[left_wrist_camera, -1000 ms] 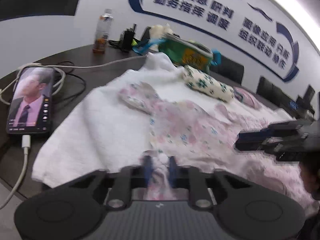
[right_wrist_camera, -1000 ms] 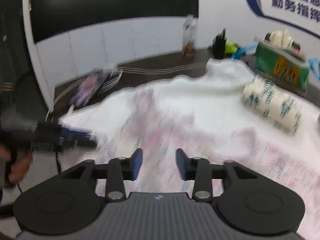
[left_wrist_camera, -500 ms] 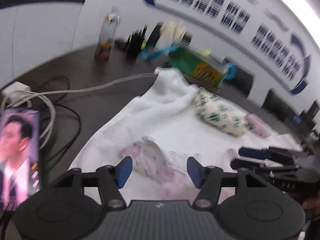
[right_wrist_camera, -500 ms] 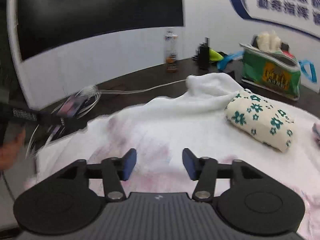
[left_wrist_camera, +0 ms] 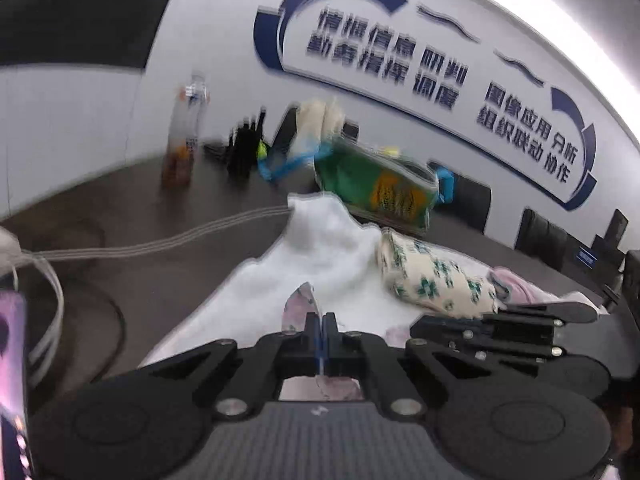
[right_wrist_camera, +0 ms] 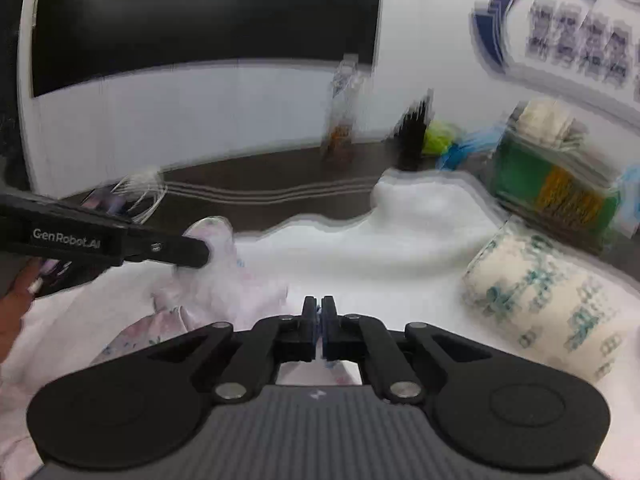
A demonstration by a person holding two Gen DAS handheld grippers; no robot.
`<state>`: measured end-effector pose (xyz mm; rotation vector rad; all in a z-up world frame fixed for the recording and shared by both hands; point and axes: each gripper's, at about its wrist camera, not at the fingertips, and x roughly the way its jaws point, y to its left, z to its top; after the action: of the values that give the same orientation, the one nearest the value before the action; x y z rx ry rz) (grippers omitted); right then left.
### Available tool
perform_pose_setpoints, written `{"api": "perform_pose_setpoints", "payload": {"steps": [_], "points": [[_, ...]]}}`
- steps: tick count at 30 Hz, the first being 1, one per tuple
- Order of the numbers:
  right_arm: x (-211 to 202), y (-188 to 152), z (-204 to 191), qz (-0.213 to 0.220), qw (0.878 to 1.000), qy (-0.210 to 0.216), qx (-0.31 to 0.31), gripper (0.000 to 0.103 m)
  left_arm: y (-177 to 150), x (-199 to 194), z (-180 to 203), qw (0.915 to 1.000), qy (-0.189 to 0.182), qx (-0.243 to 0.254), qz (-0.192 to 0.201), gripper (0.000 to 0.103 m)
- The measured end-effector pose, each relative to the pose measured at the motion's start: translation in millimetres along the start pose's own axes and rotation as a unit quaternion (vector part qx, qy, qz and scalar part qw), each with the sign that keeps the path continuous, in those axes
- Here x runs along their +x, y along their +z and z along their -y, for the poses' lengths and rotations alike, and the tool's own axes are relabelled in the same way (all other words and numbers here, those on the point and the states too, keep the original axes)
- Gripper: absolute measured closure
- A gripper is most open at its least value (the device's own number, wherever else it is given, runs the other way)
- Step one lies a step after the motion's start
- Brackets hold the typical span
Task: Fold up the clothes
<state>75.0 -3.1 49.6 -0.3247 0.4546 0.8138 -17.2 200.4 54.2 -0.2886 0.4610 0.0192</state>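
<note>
The left hand-held gripper [left_wrist_camera: 320, 330] has just been closing and now stands pinched on the pink floral garment [left_wrist_camera: 298, 306], a thin tongue of the cloth standing up just ahead of its tips; the right hand-held gripper [right_wrist_camera: 319, 314] has likewise just been closing, its jaws together on the same garment's edge, with soft cloth showing through the gap behind them, though how much it holds cannot be told. Two pinches side by side on one hem look like the start of a fold: the cloth is taken at two corners so it can be carried over flat. The garment lies crumpled directly beneath and to the left of the right hand-held gripper; it is light, limp and printed with small flowers. Under it spreads a white towel [right_wrist_camera: 400, 232], thick and fluffy, probably laid to cushion the dark tabletop [left_wrist_camera: 180, 208]. Further ahead and to the right lies a rolled cream cloth with green flowers [right_wrist_camera: 552, 292], plump and cylindrical, apparently already done and set aside. Beyond that stands a green tissue pack [left_wrist_camera: 376, 188], crinkly and glossy; farthest, to the left, a clear plastic bottle [left_wrist_camera: 184, 136] stands upright near the wall.
</note>
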Motion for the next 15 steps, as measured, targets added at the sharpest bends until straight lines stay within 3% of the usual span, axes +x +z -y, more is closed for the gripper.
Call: {"api": "perform_pose_setpoints", "payload": {"steps": [2,5,7,9,10,12,15], "points": [[15,-5,-8,-0.032,0.999,-0.008,-0.029,0.097,-3,10,3,0.9991,0.033,0.008,-0.027,0.090],[32,-12,-18,-0.078,0.995,-0.031,-0.061,0.073,-8,4,5,0.9958,0.059,0.015,-0.068,0.080],[15,-11,-11,-0.062,0.996,-0.041,-0.038,0.073,-14,-21,9,0.9967,0.050,0.010,-0.063,0.072],[-13,-7,1,-0.032,0.999,-0.036,-0.002,0.073,-20,-51,17,0.9990,0.006,0.016,-0.041,0.064],[-29,-6,8,-0.022,0.999,-0.021,0.020,0.074,-26,-63,24,0.9990,-0.021,0.027,-0.030,0.058],[-50,-9,15,-0.026,0.998,0.028,0.058,0.074,-37,-71,36,0.9982,-0.033,0.035,-0.035,0.056],[-40,-28,-2,-0.088,0.991,0.083,0.065,0.079,-57,-75,50,0.9972,-0.025,0.049,-0.050,0.058]]}}
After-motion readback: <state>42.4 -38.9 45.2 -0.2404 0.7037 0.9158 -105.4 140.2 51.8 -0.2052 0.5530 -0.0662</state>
